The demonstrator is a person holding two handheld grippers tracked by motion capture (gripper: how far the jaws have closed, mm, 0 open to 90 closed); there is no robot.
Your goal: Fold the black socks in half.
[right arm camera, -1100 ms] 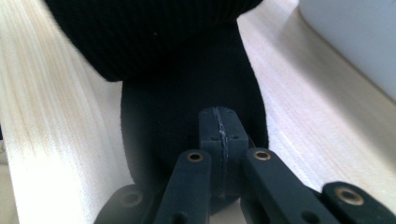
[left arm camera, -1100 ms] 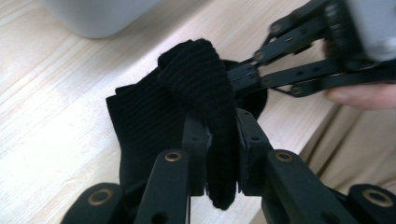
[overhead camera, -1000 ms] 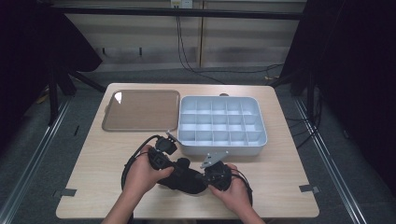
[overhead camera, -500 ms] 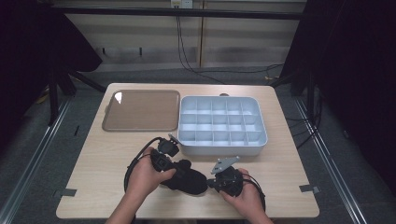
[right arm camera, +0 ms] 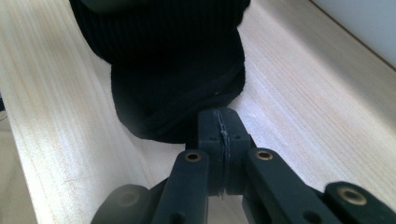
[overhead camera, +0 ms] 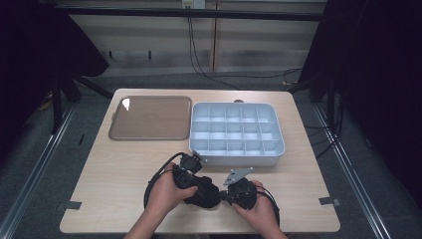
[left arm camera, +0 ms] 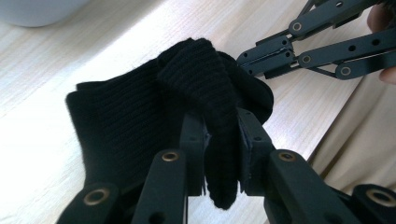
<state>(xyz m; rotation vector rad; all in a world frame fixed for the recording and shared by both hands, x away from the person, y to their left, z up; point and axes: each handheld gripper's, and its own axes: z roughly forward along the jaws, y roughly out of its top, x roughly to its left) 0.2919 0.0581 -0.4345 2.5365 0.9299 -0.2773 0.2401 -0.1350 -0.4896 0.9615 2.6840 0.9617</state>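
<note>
Black ribbed knit cloth [overhead camera: 205,191] lies on the pale wooden desk [overhead camera: 114,174], near its front edge and in front of the grey compartment box [overhead camera: 236,132]. Both forearms come in from the bottom of the high view and the two hands meet at the cloth. The left hand [overhead camera: 164,194] wraps around the left claw [left arm camera: 222,140], which pinches a raised fold of the cloth between its two pads, as the left gripper view shows. The right hand [overhead camera: 256,206] holds the right claw [right arm camera: 219,128] low over the desk; its jaws are pressed together at the edge of the cloth, and I cannot tell if any fabric is caught between them. A brown tray [overhead camera: 149,118] stands left of the box.
</note>
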